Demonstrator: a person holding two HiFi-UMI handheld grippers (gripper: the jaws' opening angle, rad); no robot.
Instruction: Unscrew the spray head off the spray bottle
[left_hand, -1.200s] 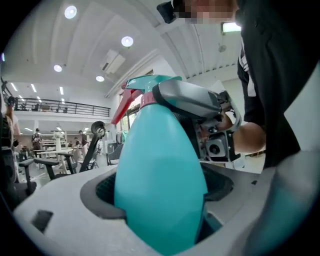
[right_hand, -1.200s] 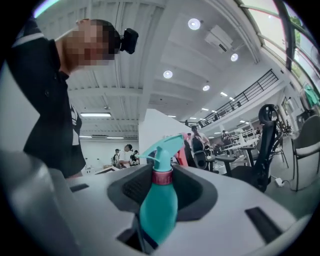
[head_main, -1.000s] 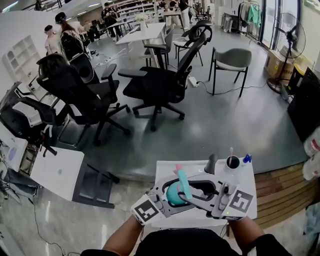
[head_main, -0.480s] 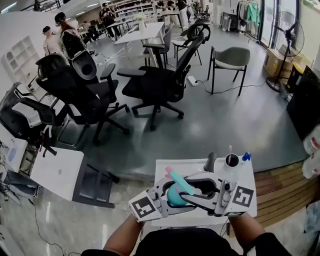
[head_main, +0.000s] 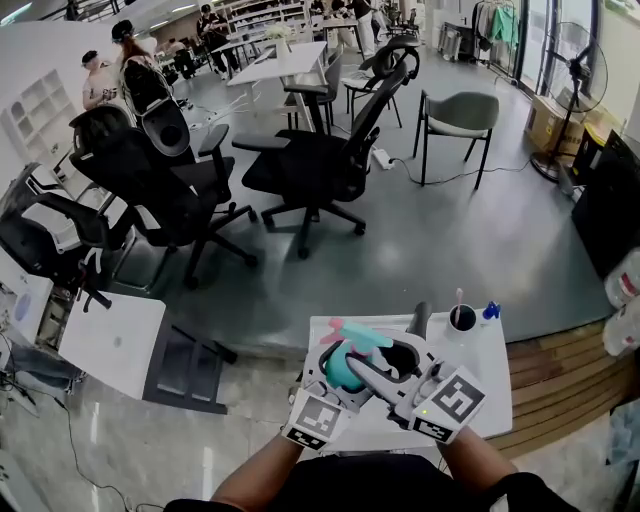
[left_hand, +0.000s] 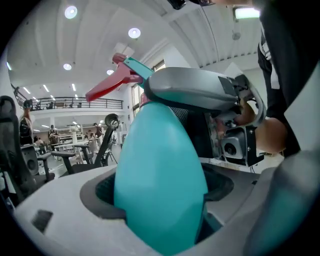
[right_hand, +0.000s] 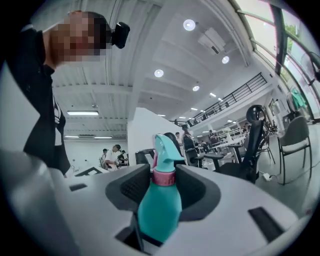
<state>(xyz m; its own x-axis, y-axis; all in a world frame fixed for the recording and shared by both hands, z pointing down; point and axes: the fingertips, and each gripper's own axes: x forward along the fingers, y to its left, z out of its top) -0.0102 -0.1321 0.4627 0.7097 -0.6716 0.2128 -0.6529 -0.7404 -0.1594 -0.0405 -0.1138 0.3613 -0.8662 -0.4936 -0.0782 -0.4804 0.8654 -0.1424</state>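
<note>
Got the teal spray bottle (left_hand: 160, 150) clamped tight round its belly in the left gripper (left_hand: 161, 187), tilted and held up over the small white table (head_main: 487, 352). Got the right gripper (right_hand: 163, 182) straddling the pink collar (right_hand: 163, 177) just under the spray head (right_hand: 165, 147), jaws just been opening, fairly wide now, not really squeezing. Not unscrewed yet. Also spotted a dark cup (head_main: 462, 318) at the table's far edge.

Spray bottle (head_main: 340, 372): teal, egg-shaped body, at the lower centre of the head view, neck toward the top of the frame. Spray head (head_main: 360, 337): teal nozzle with a pink trigger (left_hand: 107, 85), seated on the bottle's neck above a pink collar (right_hand: 164, 177).
</note>
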